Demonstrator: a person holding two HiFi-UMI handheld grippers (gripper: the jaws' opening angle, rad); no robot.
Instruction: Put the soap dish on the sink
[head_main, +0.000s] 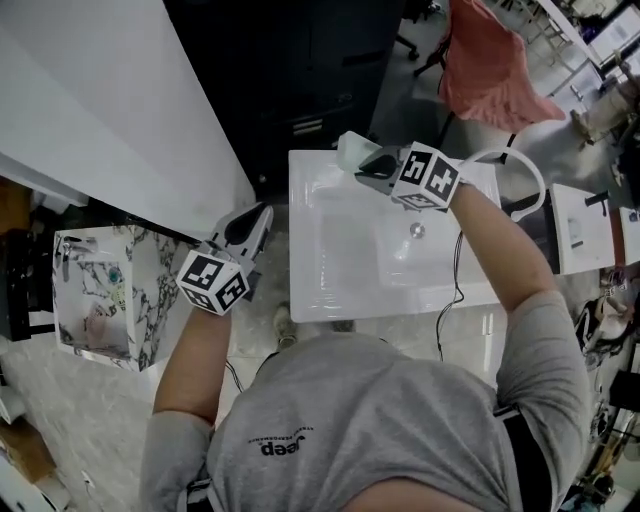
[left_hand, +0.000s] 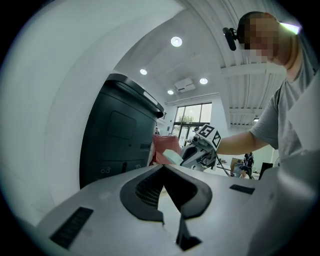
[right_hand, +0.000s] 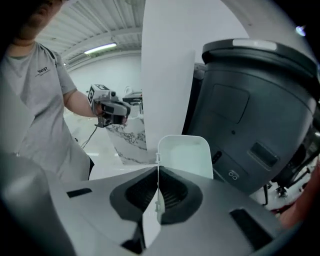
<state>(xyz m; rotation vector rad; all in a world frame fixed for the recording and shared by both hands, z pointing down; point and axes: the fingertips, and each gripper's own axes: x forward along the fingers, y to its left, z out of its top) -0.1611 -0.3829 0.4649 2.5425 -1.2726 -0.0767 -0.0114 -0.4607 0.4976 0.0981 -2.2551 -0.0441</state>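
My right tongs (right_hand: 158, 170) are pinched tight on one edge of the soap dish (right_hand: 184, 156). The dish is up in the air over the back left corner of the sink (head_main: 330, 275). My left tongs (head_main: 260, 216) are closed with nothing in them, off to the sink's left. I should go down slowly, keep the dish flat, rest it on the flat rim, then let go. The print on the shirt (head_main: 300, 420) looks like "Jeep", I think.

The soap dish (head_main: 350, 150) is held in the right gripper (head_main: 364, 166) over the sink's (head_main: 320, 295) far rim. The left gripper (head_main: 256, 220) is placed left of the sink, with a cabinet (head_main: 95, 290) further left.
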